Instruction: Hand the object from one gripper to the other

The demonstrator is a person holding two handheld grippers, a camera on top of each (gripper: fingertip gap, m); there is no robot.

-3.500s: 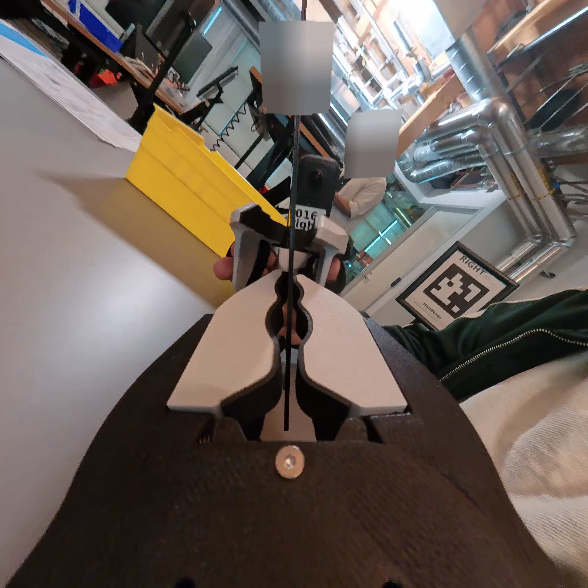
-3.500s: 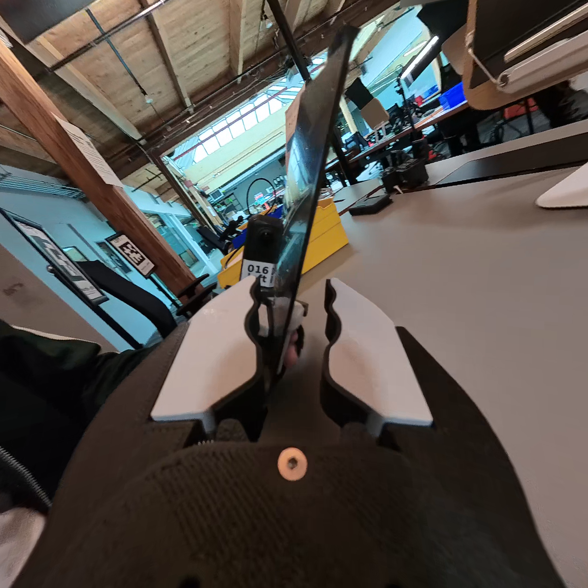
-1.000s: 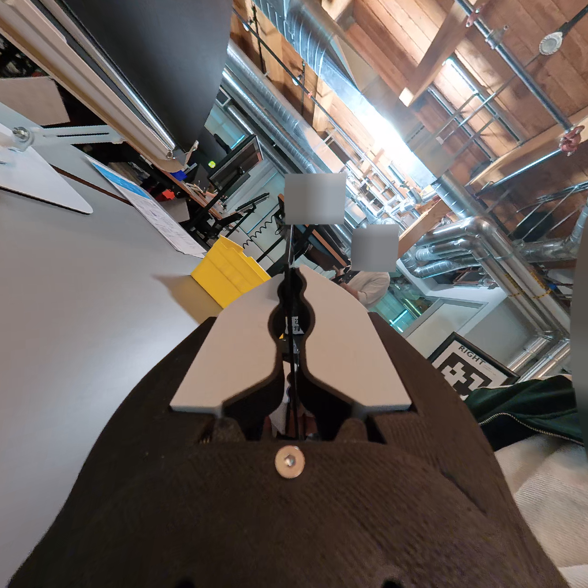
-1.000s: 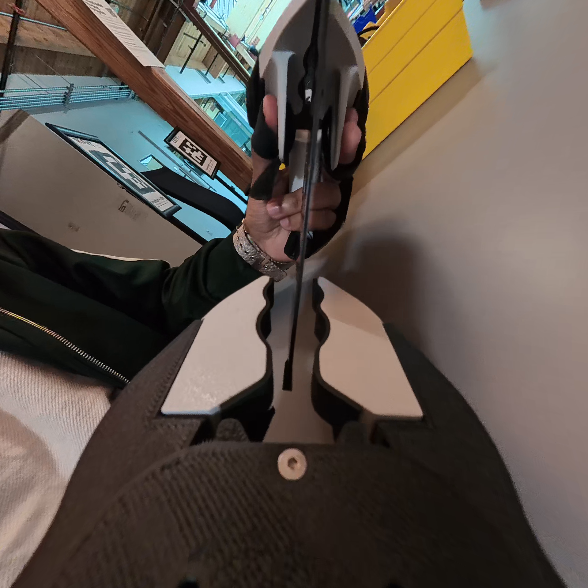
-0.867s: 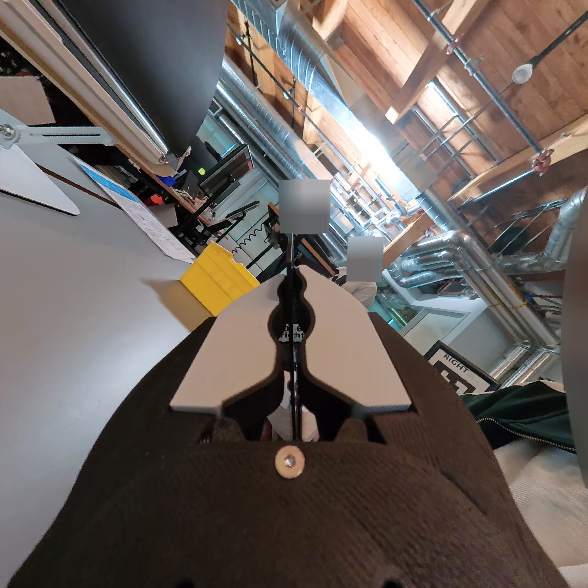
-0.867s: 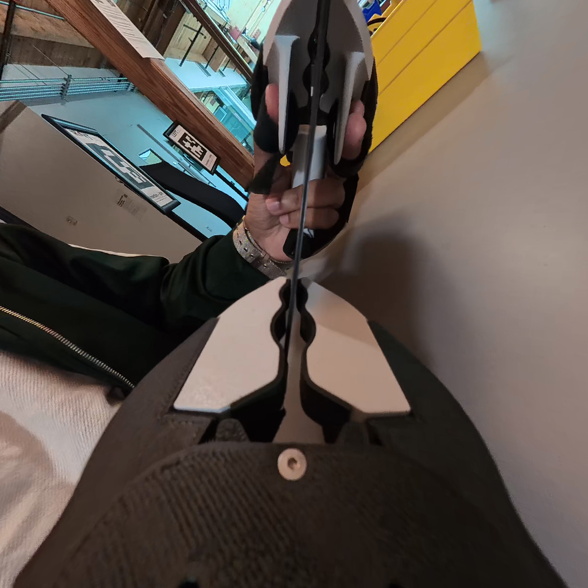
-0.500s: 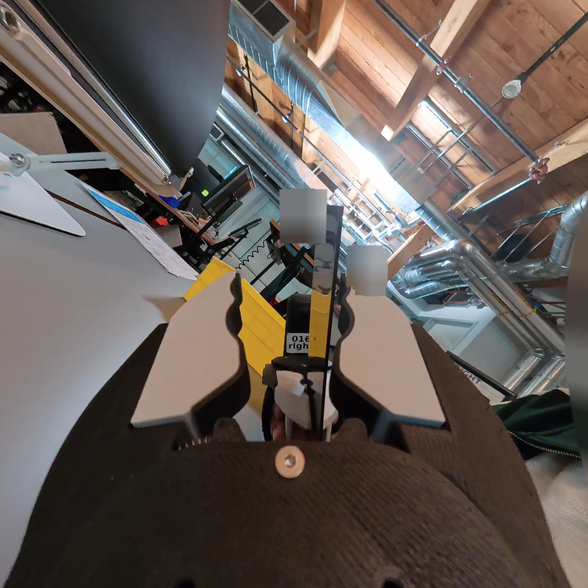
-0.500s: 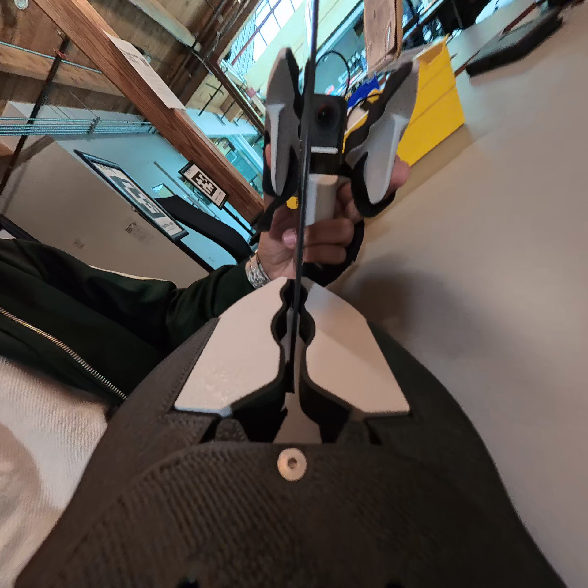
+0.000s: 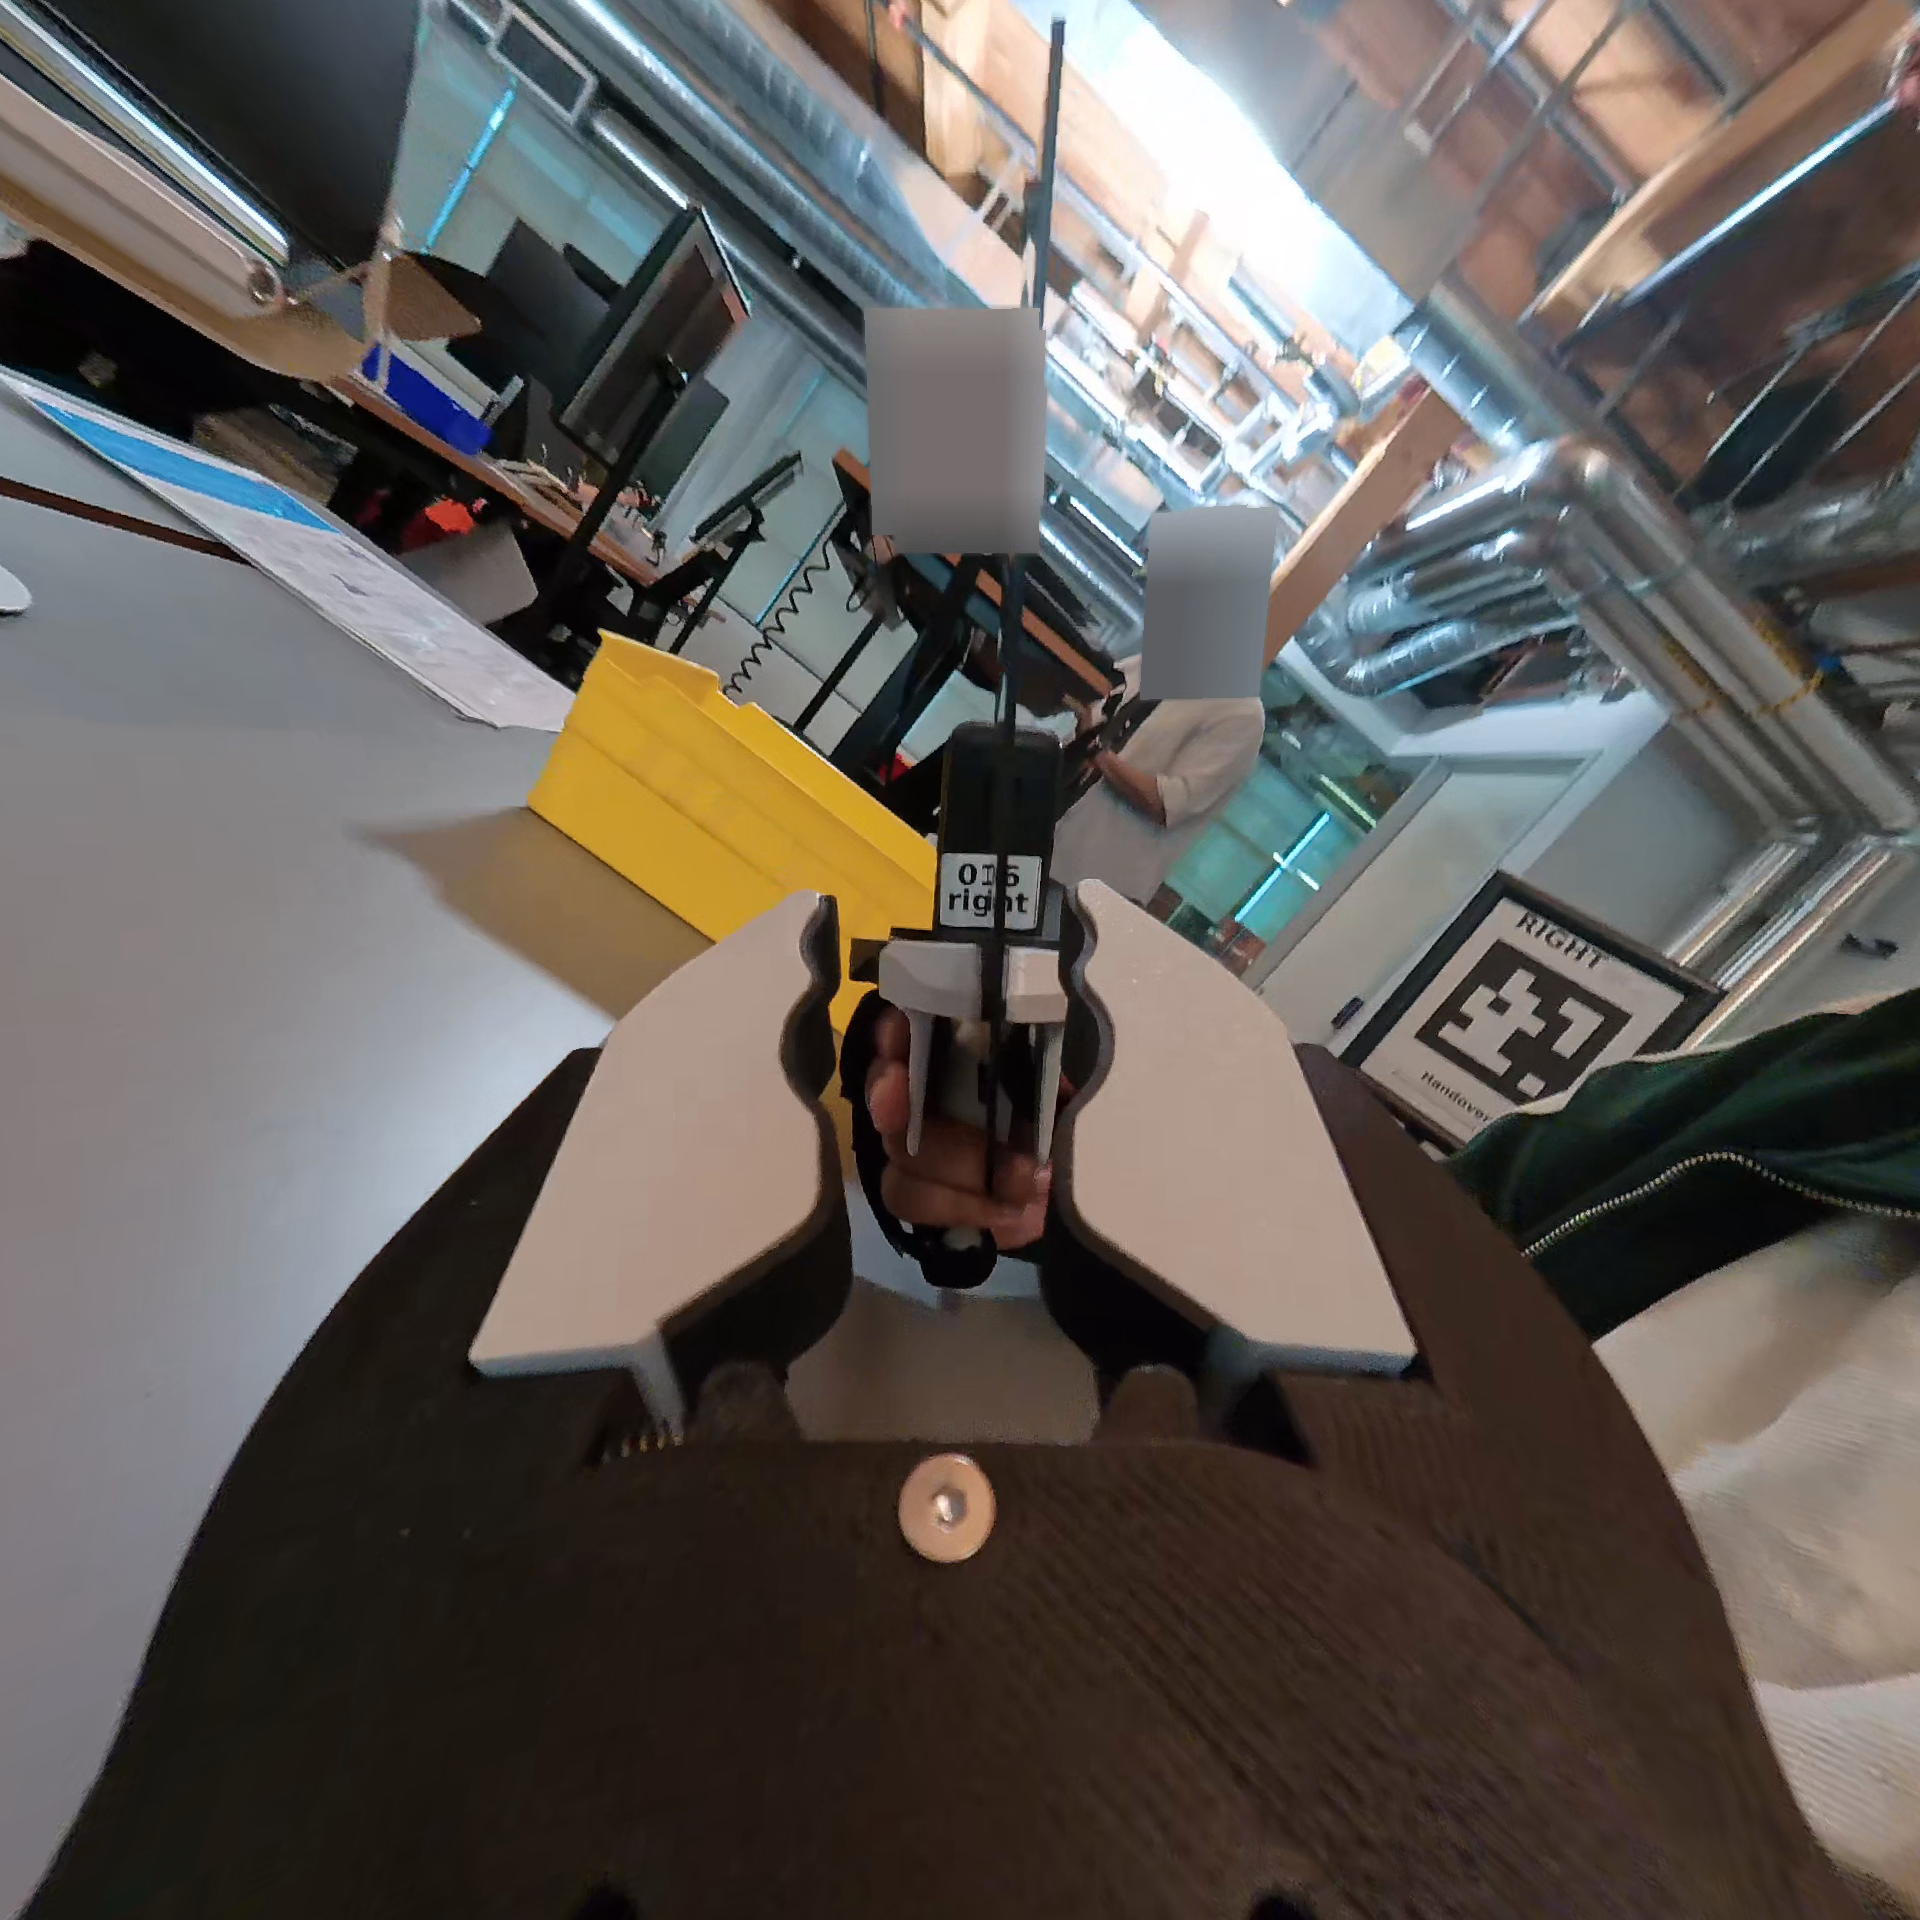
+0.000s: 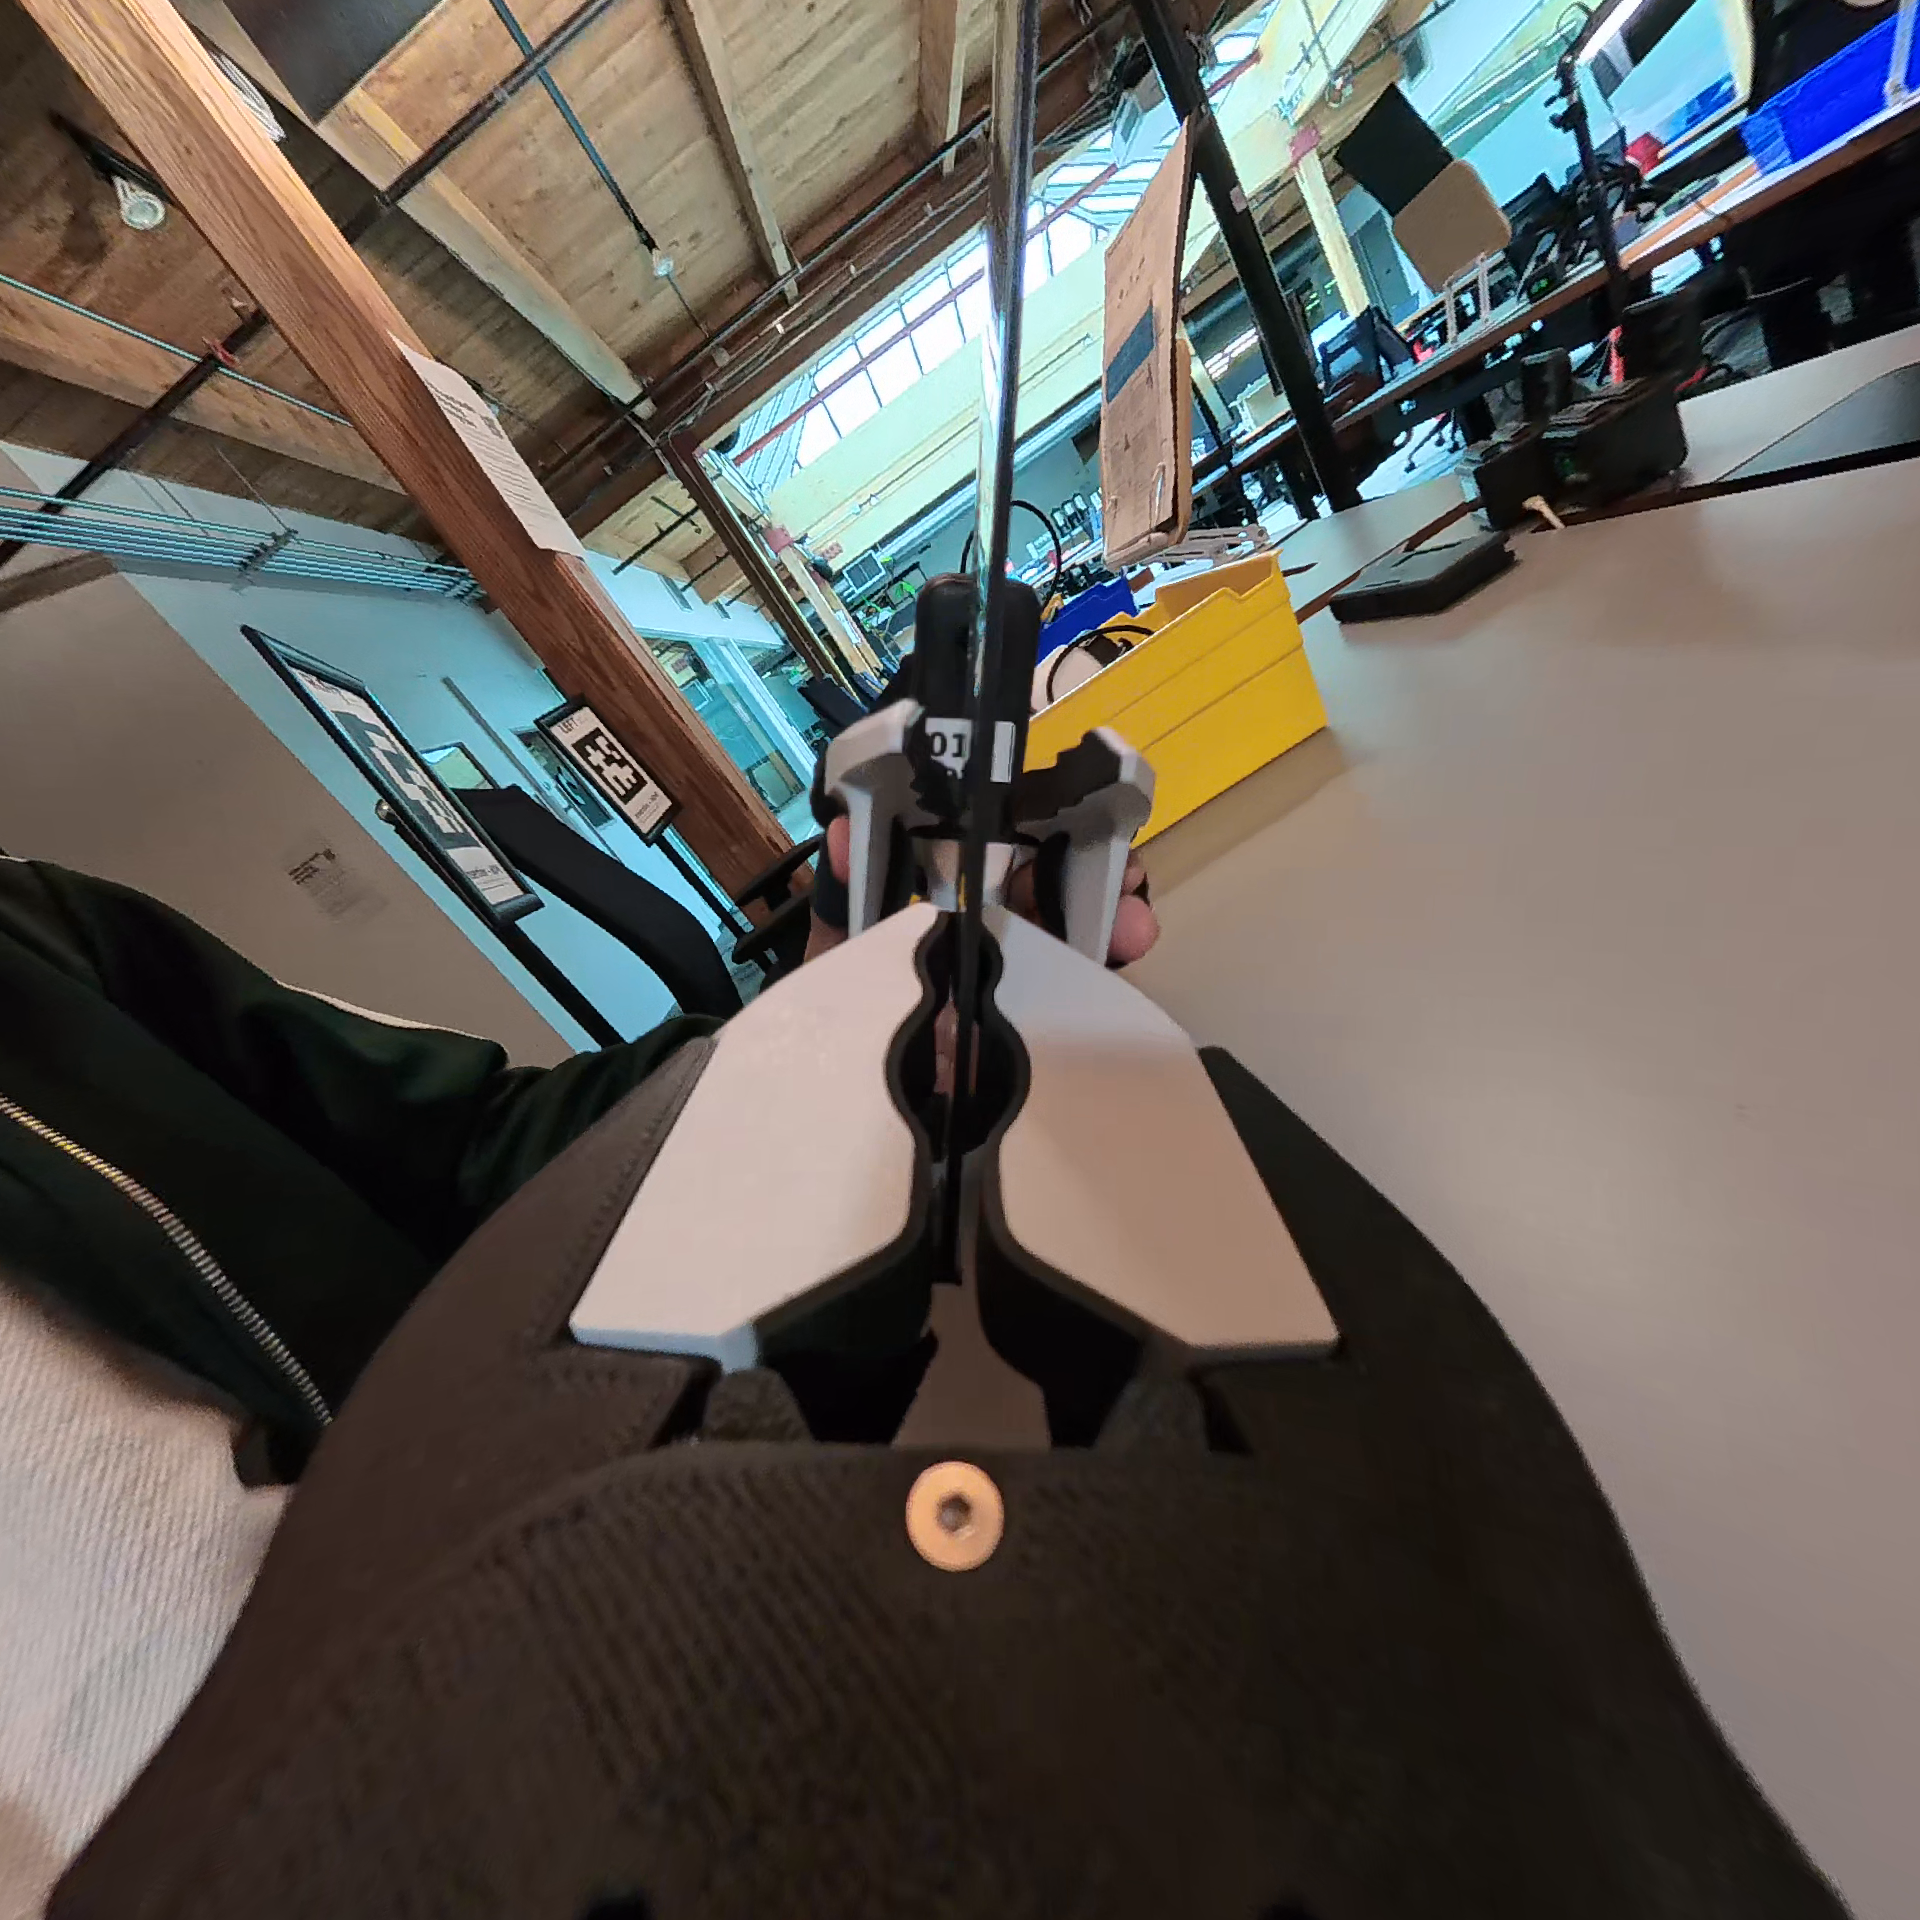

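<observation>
The object is a thin black plate seen edge-on, a dark line rising in the left wrist view (image 9: 1042, 208) and the right wrist view (image 10: 1006, 312). My right gripper (image 10: 966, 920) is shut on its lower end and holds it upright above the table. It also shows facing the camera in the left wrist view (image 9: 982, 1091). My left gripper (image 9: 951, 914) is open and empty, with its jaws wide apart. It faces the right gripper, and the plate stands in front of it, clear of its fingers. It shows open in the right wrist view (image 10: 987, 821).
Both grippers are over a grey table (image 10: 1558, 935). A yellow bin (image 9: 727, 790) stands on the table behind the grippers. A sheet of paper (image 9: 343, 582) and a flat black device (image 10: 1423, 571) lie farther off. A framed marker sign (image 9: 1507, 1018) and a person (image 9: 1164, 800) are in the background. My two grippers' fingertips are within a few centimetres of each other.
A second ago my left gripper held the plate and the right was open around it. The right shut on it, the left opened and has since drawn back.
</observation>
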